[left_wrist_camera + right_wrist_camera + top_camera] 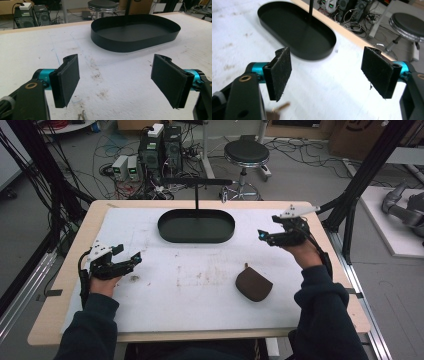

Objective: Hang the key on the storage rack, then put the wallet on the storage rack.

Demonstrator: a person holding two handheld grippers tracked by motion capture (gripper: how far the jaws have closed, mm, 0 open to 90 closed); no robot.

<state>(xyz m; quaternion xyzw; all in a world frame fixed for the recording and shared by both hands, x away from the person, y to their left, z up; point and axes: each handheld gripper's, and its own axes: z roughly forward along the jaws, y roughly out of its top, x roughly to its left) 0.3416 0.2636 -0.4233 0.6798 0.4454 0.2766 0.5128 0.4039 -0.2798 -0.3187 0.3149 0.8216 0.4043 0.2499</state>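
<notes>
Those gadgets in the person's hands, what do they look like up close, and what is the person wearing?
Each is a black frame. The left gripper and the right gripper carry a grey three-cornered plate on top and a trailing black cable. The fingers are flat black pads, fuzzy-looking, on turquoise metal cylinders, with a brass-coloured ring on the frame. The sleeves are dark navy.

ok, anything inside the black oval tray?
The black oval tray looks empty: its floor shows bare in both gripper views, apart from a thin black post rising from it. The strip of floor behind its near wall is hidden. The brown pouch lies outside, on the mat.
</notes>
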